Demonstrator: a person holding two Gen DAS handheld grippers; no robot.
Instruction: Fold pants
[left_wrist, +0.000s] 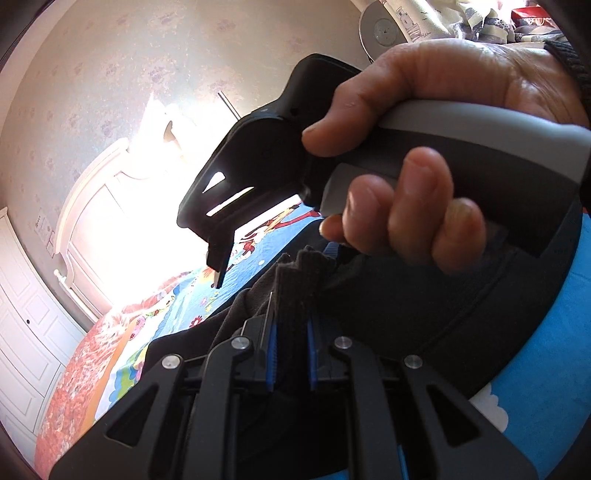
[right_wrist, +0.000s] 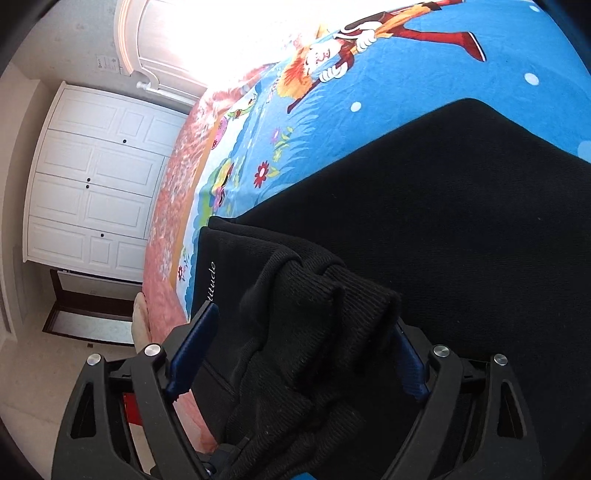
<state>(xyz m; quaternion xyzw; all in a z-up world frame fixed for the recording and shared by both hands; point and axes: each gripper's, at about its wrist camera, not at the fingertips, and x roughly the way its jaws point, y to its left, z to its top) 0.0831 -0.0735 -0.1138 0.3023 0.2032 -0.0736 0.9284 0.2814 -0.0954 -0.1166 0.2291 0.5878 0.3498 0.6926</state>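
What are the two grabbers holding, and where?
Left gripper pinches the black pants by a ribbed cuff. Right gripper has the other cuff between open jaws.

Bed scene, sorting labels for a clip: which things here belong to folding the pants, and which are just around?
Belongs:
black pants
ribbed cuff
left gripper, pinching dark fabric
right gripper, astride the cuff
bedspread

Just around:
white wardrobe
headboard
wallpaper
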